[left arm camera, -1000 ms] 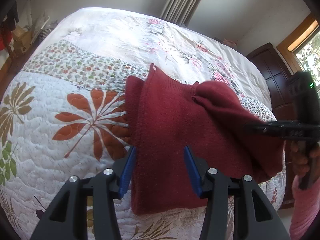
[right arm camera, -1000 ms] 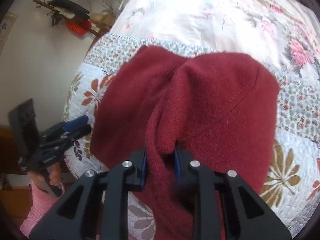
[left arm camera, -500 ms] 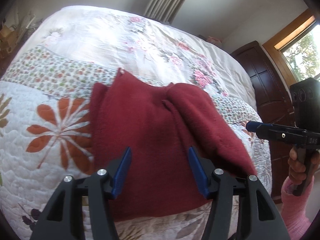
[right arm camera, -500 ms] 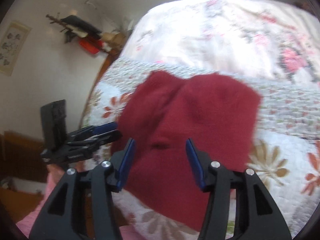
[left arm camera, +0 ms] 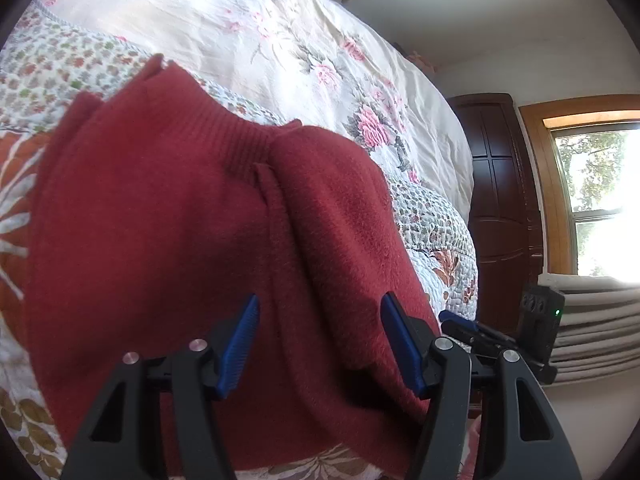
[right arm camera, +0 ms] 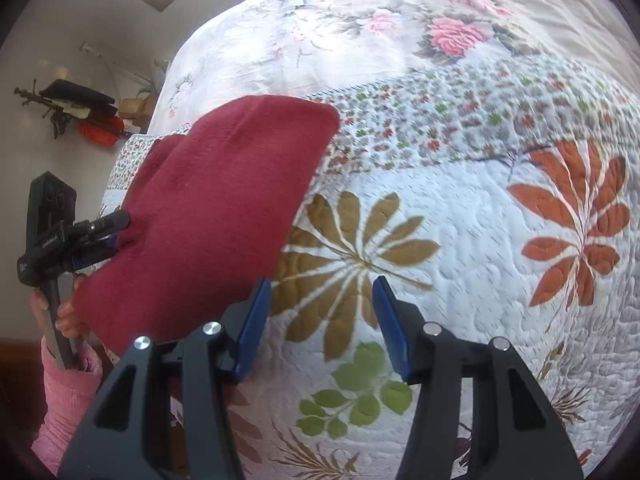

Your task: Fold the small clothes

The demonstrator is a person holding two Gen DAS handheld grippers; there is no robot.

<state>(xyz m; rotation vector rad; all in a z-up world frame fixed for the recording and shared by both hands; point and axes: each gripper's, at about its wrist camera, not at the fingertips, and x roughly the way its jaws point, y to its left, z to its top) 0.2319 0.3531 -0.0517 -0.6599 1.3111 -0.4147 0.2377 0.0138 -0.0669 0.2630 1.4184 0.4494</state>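
Note:
A dark red knit sweater lies folded on the floral quilt of a bed, one side laid over the middle. My left gripper hovers open just above the sweater's near edge, with nothing between its blue pads. In the right wrist view the sweater sits at the left, with the left gripper at its far edge. My right gripper stands open over bare quilt, its left finger beside the sweater's edge. It also shows at the sweater's right edge as right gripper.
A dark wooden wardrobe and a bright window stand beyond the bed's right side. A wall rack with dark and red items hangs past the left side. A hand in a pink sleeve holds the left gripper.
My right gripper opened, let go of the sweater fold and moved off to the right over the quilt. The left gripper moved in closer over the sweater, still open.

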